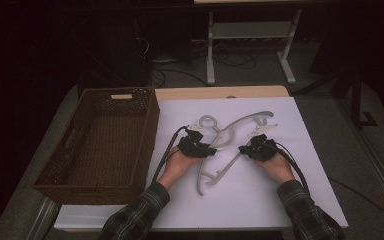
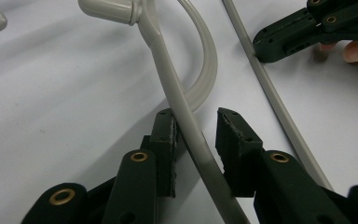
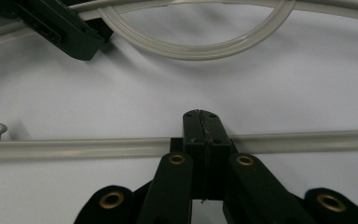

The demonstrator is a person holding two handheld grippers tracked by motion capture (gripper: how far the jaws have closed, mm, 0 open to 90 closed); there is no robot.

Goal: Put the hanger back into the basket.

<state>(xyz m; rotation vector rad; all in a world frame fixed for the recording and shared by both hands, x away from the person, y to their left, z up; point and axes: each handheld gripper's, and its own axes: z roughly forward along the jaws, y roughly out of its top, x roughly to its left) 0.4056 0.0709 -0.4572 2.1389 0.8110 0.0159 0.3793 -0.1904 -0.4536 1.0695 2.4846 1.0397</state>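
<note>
A pale grey plastic hanger [image 1: 234, 128] lies flat on the white tabletop [image 1: 260, 200], its hook pointing to the far left. My left gripper [image 1: 210, 150] is open, and its jaws straddle the hanger's curved arm [image 2: 186, 116]. The left fingertip [image 2: 167, 135] touches the arm, while the other stands a little apart from it. My right gripper [image 1: 244, 149] is shut with nothing between its jaws. Its closed tip [image 3: 200, 122] sits over the hanger's thin straight bar [image 3: 74, 148]. From the left gripper view, the right gripper [image 2: 261, 46] meets that bar [image 2: 279, 107].
A brown wicker basket [image 1: 150, 125] stands on the left part of the table, close to my left hand. Behind the table, a white metal frame [image 1: 250, 30] and cables lie on the dark floor. Plaid sleeves come in from the bottom edge.
</note>
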